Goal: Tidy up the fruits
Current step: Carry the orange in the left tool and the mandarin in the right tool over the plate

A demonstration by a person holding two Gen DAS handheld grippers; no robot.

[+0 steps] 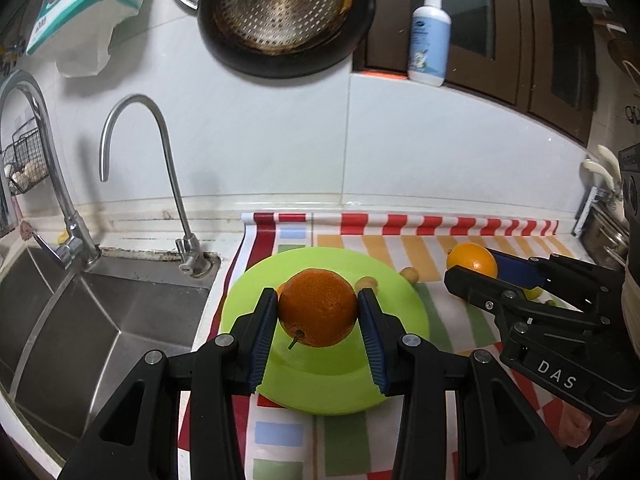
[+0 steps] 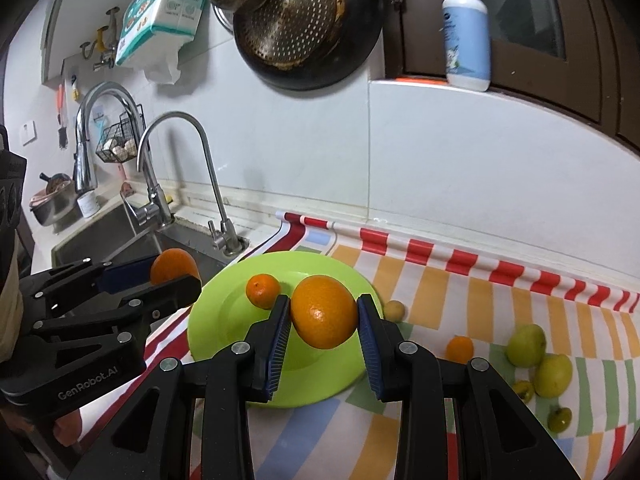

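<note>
My left gripper point(image 1: 318, 310) is shut on a dark orange point(image 1: 318, 308) with a short stem, held above the green plate point(image 1: 404, 320). My right gripper point(image 2: 323, 312) is shut on a lighter orange point(image 2: 324, 311), held over the plate's point(image 2: 212, 320) right part. A small tangerine point(image 2: 263, 291) lies on the plate. In the left wrist view the right gripper point(image 1: 476, 276) and its orange point(image 1: 472, 264) show at the right. In the right wrist view the left gripper point(image 2: 176, 276) and its orange point(image 2: 175, 265) show at the left.
Loose fruit lies on the striped cloth point(image 2: 480, 280): a small tangerine point(image 2: 460, 349), two green apples point(image 2: 526, 345) point(image 2: 554, 375), small green fruits point(image 2: 559, 419) and a small yellow-brown fruit point(image 2: 394, 310). The sink point(image 1: 80, 320) and taps point(image 1: 160, 168) are at the left. A pan point(image 1: 280, 16) hangs above.
</note>
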